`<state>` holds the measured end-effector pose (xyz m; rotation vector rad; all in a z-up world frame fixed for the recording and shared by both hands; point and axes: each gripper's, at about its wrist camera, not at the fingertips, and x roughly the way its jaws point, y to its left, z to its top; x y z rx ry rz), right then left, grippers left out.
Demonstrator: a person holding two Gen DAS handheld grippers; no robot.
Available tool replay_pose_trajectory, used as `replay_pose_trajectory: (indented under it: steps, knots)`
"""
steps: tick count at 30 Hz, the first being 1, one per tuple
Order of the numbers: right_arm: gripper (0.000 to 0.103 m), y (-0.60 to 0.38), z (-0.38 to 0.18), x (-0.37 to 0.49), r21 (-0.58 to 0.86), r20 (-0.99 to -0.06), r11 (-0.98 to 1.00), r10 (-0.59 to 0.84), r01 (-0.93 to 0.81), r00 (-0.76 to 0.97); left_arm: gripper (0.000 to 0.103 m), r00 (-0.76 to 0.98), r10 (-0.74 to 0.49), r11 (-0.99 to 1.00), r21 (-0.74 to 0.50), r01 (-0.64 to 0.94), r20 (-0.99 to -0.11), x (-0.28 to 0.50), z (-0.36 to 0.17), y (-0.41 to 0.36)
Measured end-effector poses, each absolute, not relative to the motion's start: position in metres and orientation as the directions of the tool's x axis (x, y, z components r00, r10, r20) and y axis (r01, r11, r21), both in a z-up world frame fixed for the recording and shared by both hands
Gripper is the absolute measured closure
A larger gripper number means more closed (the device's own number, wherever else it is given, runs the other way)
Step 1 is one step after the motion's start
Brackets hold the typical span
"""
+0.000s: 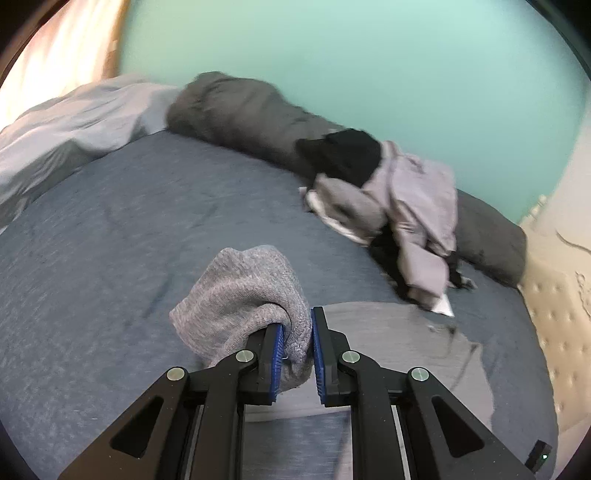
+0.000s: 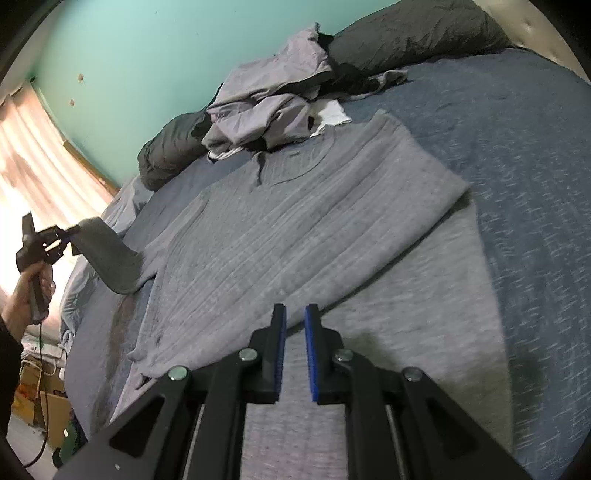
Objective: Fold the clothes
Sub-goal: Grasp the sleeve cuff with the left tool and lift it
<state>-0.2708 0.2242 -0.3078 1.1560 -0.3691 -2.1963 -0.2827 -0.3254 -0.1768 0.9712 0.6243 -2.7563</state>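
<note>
A grey knit sweater (image 2: 295, 221) lies spread flat on the blue bed cover (image 2: 517, 184), its neck toward the wall. My left gripper (image 1: 297, 323) is shut on the cuff end of its sleeve (image 1: 240, 295), which bunches over the left finger. In the right wrist view that left gripper (image 2: 55, 242), held by a hand, lifts the sleeve (image 2: 107, 258) off the bed at the sweater's left side. My right gripper (image 2: 295, 310) hovers over the sweater's hem, jaws nearly together with nothing between them.
A lighter grey cloth (image 2: 406, 332) lies under the sweater. A pile of loose clothes (image 2: 273, 107) sits by the teal wall, against dark grey pillows (image 2: 406, 33). A pale sheet (image 1: 74, 125) is bunched at the far left. A beige padded headboard (image 1: 554, 295) borders the bed.
</note>
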Motion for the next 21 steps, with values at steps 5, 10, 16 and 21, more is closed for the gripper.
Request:
replay_pose_trajectory:
  steps: [5, 10, 16, 21]
  knots:
    - [0.091, 0.240, -0.311, -0.276, 0.537, -0.628, -0.763, -0.646, 0.359, -0.434, 0.088, -0.784, 0.043, -0.930, -0.311, 0.194, -0.619, -0.306, -0.161, -0.270]
    - [0.089, 0.253, -0.312, -0.278, 0.549, -0.618, -0.765, -0.642, 0.335, -0.453, 0.088, -0.773, 0.114, -0.955, -0.283, 0.088, -0.624, -0.328, -0.151, -0.199]
    - [0.088, 0.272, -0.313, -0.282, 0.568, -0.609, -0.766, -0.637, 0.301, -0.473, 0.088, -0.745, 0.224, -0.964, -0.253, -0.077, -0.628, -0.340, -0.148, -0.104]
    - [0.087, 0.288, -0.313, -0.286, 0.582, -0.601, -0.766, -0.631, 0.273, -0.491, 0.088, -0.679, 0.300, -0.954, -0.219, -0.205, -0.670, -0.338, -0.168, -0.023]
